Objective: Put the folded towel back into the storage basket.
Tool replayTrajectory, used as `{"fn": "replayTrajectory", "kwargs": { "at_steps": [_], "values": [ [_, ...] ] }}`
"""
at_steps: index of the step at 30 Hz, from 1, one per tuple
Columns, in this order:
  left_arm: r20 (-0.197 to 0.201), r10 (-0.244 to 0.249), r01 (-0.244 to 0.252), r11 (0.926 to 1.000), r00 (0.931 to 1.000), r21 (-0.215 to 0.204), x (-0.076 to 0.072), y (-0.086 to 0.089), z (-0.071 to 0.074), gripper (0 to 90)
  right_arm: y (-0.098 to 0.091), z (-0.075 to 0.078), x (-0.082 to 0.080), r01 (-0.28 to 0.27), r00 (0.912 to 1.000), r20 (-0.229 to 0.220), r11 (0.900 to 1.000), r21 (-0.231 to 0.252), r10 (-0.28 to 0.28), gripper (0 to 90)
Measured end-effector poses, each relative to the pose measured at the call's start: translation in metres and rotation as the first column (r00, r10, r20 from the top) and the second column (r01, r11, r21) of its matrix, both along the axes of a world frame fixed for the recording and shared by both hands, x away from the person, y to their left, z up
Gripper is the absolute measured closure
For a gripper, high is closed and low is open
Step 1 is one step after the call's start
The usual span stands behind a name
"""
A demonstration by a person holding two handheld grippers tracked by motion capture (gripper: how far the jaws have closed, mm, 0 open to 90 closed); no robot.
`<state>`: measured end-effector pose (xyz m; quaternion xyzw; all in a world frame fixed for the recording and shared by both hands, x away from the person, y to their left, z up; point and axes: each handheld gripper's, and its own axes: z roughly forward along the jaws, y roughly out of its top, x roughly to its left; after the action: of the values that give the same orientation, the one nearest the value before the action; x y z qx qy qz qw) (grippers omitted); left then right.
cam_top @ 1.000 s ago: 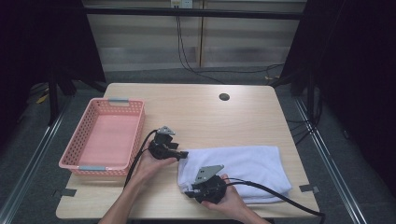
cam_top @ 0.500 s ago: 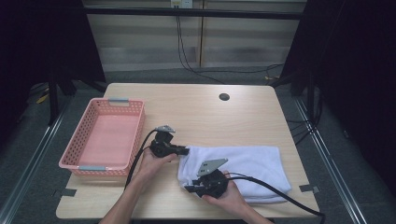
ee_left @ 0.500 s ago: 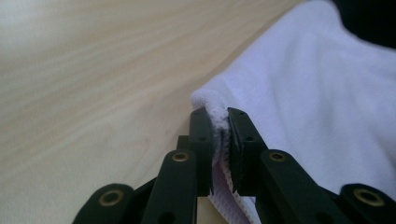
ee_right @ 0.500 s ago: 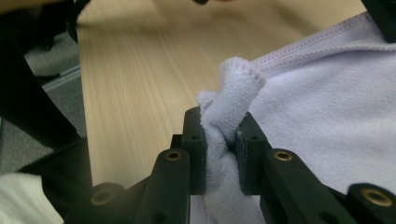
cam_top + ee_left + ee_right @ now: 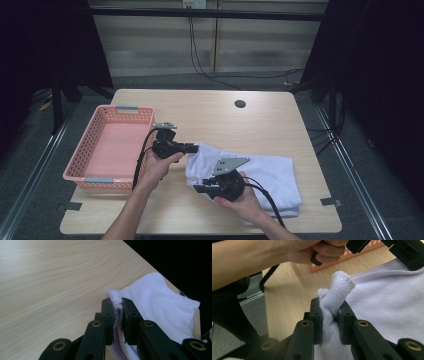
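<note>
high view first: the white towel [image 5: 260, 172] lies folded on the near right part of the wooden table [image 5: 215, 117], its left edge lifted off the surface where both grippers have it. the left gripper [image 5: 196, 148] reaches in from the left and pinches the towel's far left corner; in the left gripper view its jaws have just been closing and now sit clamped on the hemmed edge of the towel [image 5: 160, 307], cloth squeezed between them. the right gripper [image 5: 200, 188], nearer the table's front edge, bites the near left corner; the right gripper view shows a bunched nub of towel [image 5: 337, 295] poking up between its jaws, which press tight on it. the other hand [image 5: 322, 250] is close behind in that view, wrapped around its gripper. just left of the towel, apart from it, a pink basket [image 5: 85, 150] stands at the table's left edge. a dark round hole [image 5: 240, 104] sits well beyond, toward the far side.
</note>
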<state>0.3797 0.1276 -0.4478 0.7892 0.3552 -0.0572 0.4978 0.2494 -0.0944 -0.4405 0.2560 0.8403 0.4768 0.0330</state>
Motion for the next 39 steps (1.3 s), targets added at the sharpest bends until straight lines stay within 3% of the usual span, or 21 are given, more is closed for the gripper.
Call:
{"fn": "replayTrajectory", "kwargs": {
  "at_steps": [9,16,17,19,22,27,30,33,35,39],
  "values": [
    [0.059,0.034,-0.035,0.9992,0.9977,0.017,-0.004,0.016,0.035,81.2,0.017,0.023,0.002,-0.018,0.9988,0.047,0.9963,0.083,0.014,78.0],
    [0.134,0.054,-0.054,0.9985,0.9895,-0.006,-0.004,0.027,0.084,81.0,0.028,0.063,0.008,-0.043,0.9934,0.112,0.9856,0.163,0.025,78.0],
    [0.154,0.048,-0.044,0.9987,0.9869,-0.025,-0.004,0.029,0.093,80.8,0.029,0.067,0.009,-0.046,0.9918,0.125,0.9845,0.169,0.025,78.0],
    [0.169,0.062,-0.057,0.9979,0.9836,-0.031,-0.004,0.029,0.101,80.8,0.031,0.079,0.007,-0.045,0.9872,0.159,0.9788,0.2,0.013,77.9],
    [0.168,0.051,-0.051,0.9987,0.9844,-0.002,-0.001,0.021,0.095,80.8,0.029,0.082,0.007,-0.033,0.9851,0.172,0.9772,0.21,-0.003,78.0],
    [0.134,0.026,-0.029,0.9993,0.9906,0.023,0.003,-0.004,0.069,80.6,0.01,0.057,0.005,0.013,0.99,0.136,0.9832,0.182,-0.038,77.9],
    [0.131,0.014,-0.02,0.9987,0.9913,0.046,0.004,-0.019,0.06,80.2,-0.003,0.049,0.002,0.048,0.99,0.123,0.984,0.171,-0.07,77.7],
    [0.118,-0.011,0.005,0.9988,0.9929,0.049,0.005,-0.036,0.054,79.7,-0.018,0.043,-0.004,0.08,0.9872,0.124,0.9842,0.158,-0.1,76.9],
    [0.119,-0.029,0.02,0.997,0.9925,0.075,0.005,-0.049,0.049,79.5,-0.029,0.039,-0.01,0.104,0.9839,0.129,0.9838,0.146,-0.123,76.4],
    [0.093,-0.058,0.05,0.995,0.994,0.086,0.004,-0.074,0.033,78.1,-0.052,0.024,-0.02,0.154,0.9798,0.107,0.9792,0.132,-0.169,75.8]
  ]
}}
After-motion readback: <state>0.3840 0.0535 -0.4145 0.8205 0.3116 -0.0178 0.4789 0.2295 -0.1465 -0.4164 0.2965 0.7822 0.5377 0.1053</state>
